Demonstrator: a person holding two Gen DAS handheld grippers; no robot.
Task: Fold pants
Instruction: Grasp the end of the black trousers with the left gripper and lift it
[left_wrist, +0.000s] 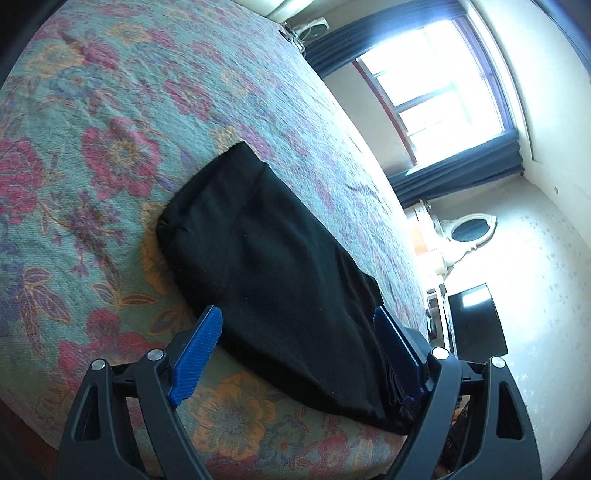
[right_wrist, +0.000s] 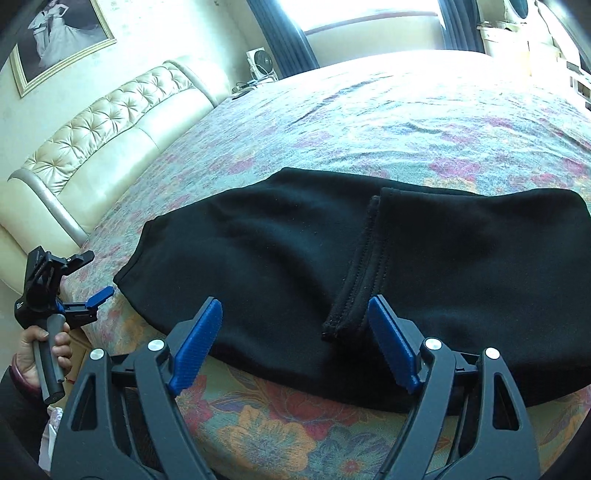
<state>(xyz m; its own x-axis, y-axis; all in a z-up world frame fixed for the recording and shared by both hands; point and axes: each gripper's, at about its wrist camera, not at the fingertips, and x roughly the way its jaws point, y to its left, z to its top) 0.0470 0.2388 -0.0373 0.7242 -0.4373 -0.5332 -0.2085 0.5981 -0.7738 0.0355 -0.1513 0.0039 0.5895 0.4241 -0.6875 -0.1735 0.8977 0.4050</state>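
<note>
Pants (right_wrist: 295, 258) lie folded on the bed (right_wrist: 406, 122), near its front edge; right end cut off by the right-wrist frame. Hemmed cuff (right_wrist: 354, 277) lies on top. Right gripper (right_wrist: 291, 332) jaws spread, nothing pinched. Left gripper (left_wrist: 299, 332) jaws spread, hovering over the pants' end. Headboard (right_wrist: 110, 122), window (left_wrist: 443, 85) behind, glare-washed.

One folded pair of black fabric pants (right_wrist: 295, 258) lies ahead of the right gripper; one floral quilted bedspread (right_wrist: 406, 122); two black hand-held grippers with blue pads (right_wrist: 293, 317); one tufted cream headboard (right_wrist: 110, 122); one gilt-framed picture (right_wrist: 62, 37); one small white fan (right_wrist: 260, 61).
</note>
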